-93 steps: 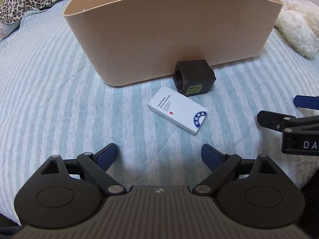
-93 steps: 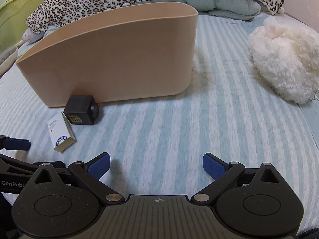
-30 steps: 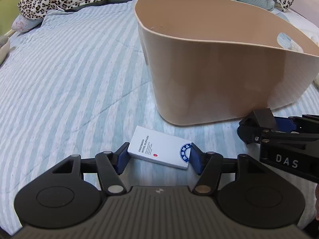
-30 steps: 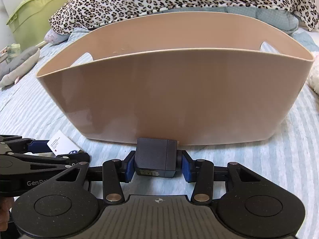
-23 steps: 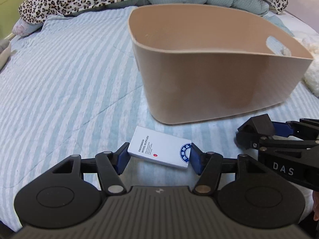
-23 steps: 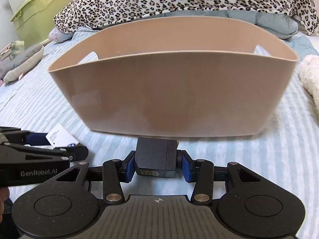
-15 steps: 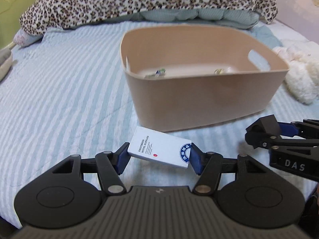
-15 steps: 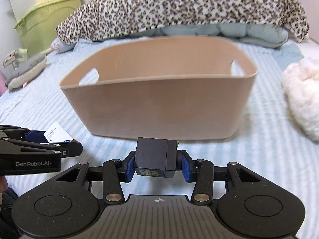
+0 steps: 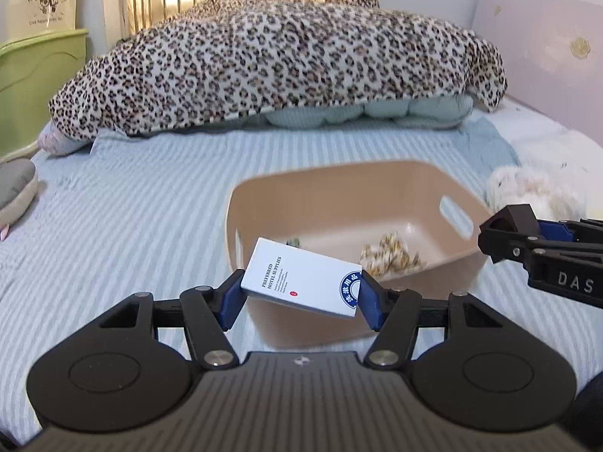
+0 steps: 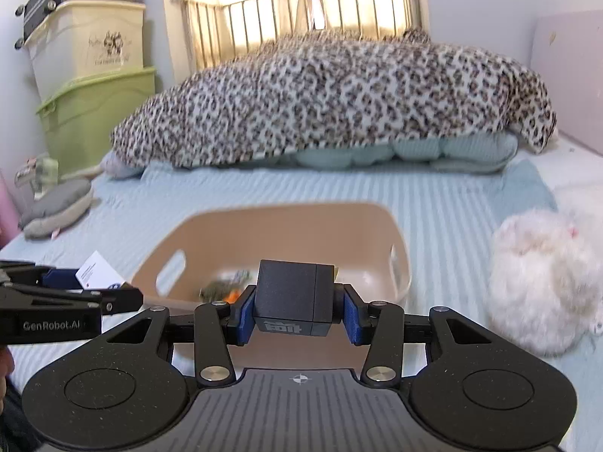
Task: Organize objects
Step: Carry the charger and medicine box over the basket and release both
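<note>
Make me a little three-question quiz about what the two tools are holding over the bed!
1. True or false: the left tool is shut on the white rectangular cardboard box.
2. What does the right tool grip? A) a fluffy white plush toy B) a black plastic cube C) a green lid
3. Fill in: some small items already lie inside the beige plastic ____ on the striped blue bedsheet.

Key:
1. True
2. B, the black plastic cube
3. Basket, the beige plastic basket, seen just beyond both held things
</note>
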`<move>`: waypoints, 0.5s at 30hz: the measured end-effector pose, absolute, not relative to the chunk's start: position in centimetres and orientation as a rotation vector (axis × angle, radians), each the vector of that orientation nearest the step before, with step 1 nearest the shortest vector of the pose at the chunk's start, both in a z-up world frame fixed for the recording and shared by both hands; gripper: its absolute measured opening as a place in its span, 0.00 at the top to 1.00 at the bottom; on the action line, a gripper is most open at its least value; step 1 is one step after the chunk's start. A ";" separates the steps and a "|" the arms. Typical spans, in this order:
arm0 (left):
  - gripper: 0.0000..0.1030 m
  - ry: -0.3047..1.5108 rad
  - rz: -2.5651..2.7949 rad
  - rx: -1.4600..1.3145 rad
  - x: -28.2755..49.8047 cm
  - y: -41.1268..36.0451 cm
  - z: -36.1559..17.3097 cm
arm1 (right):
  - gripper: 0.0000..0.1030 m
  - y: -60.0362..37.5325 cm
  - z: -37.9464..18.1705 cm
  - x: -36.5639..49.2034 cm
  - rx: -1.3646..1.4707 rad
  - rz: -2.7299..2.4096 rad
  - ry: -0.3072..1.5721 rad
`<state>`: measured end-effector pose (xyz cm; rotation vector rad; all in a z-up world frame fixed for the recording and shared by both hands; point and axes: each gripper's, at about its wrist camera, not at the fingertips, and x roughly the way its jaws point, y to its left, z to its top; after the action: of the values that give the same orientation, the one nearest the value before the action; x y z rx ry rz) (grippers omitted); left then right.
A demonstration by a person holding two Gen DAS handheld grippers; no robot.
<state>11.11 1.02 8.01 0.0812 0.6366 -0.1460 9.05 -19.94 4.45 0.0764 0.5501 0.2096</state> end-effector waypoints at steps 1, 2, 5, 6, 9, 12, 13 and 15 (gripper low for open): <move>0.39 0.630 -0.147 0.083 11.4 0.8 8.2 | 0.58 -20.1 4.8 9.4 0.080 0.204 0.538; 0.39 0.625 -0.145 0.087 11.8 0.5 8.4 | 0.58 -20.2 5.1 9.9 0.084 0.197 0.532; 0.39 0.614 -0.130 0.092 13.5 0.0 8.6 | 0.58 -20.5 5.8 11.3 0.102 0.186 0.512; 0.39 0.613 -0.116 0.094 14.2 -0.3 8.6 | 0.58 -20.5 6.0 11.7 0.104 0.183 0.506; 0.39 0.631 -0.106 0.089 16.5 -0.7 8.0 | 0.58 -20.3 6.1 13.4 0.099 0.172 0.500; 0.39 0.676 -0.112 0.071 18.7 -0.9 6.8 | 0.58 -20.3 5.6 15.5 0.107 0.170 0.524; 0.39 0.690 -0.109 0.074 19.2 -1.0 6.3 | 0.58 -20.3 5.4 16.1 0.111 0.169 0.535; 0.39 0.716 -0.097 0.092 20.3 -1.3 5.3 | 0.58 -20.1 4.6 17.2 0.101 0.163 0.559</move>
<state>20.28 -1.34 5.27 0.0925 0.7162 -0.0974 17.22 -20.09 4.61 0.1012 0.5585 0.1625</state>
